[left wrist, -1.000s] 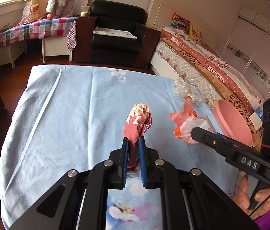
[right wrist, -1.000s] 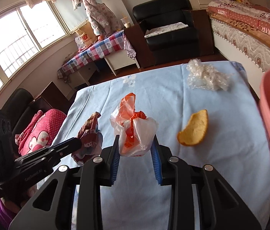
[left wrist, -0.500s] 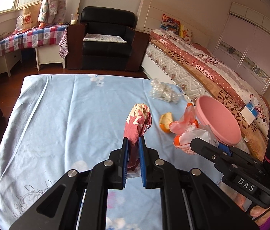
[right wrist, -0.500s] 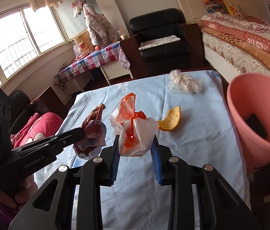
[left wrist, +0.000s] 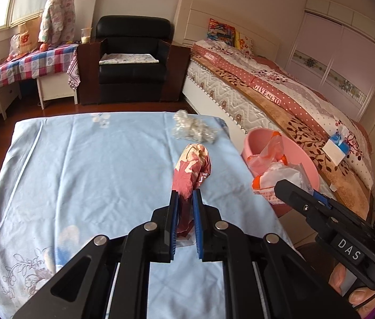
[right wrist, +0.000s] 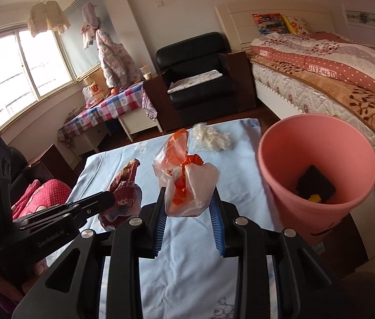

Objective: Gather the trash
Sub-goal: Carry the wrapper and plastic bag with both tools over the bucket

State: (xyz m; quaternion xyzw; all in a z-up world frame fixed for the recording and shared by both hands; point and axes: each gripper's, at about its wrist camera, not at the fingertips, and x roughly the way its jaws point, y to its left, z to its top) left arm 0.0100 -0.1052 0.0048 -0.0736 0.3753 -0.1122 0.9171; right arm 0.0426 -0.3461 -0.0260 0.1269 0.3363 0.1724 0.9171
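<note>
My left gripper (left wrist: 186,210) pinches a crumpled dark-red printed wrapper (left wrist: 191,171) and my right gripper (right wrist: 188,214) clamps a knotted orange-and-white plastic bag (right wrist: 187,183), both held clear of the table for dropping into the pink plastic bin (right wrist: 317,183) just to my right.

The right gripper (left wrist: 291,190), seen from the left wrist camera, bears a small plate reading "DAS" in white letters on its black body. The left gripper (right wrist: 107,199), seen from the right wrist camera, carries "GenRobot.AI" printed along its black side. The red band of the bed cover (left wrist: 267,94) reads "GIVE ALL TO", and the shopping bag (left wrist: 24,40) by the window shows an "NB" logo; its smaller print is unreadable.
</note>
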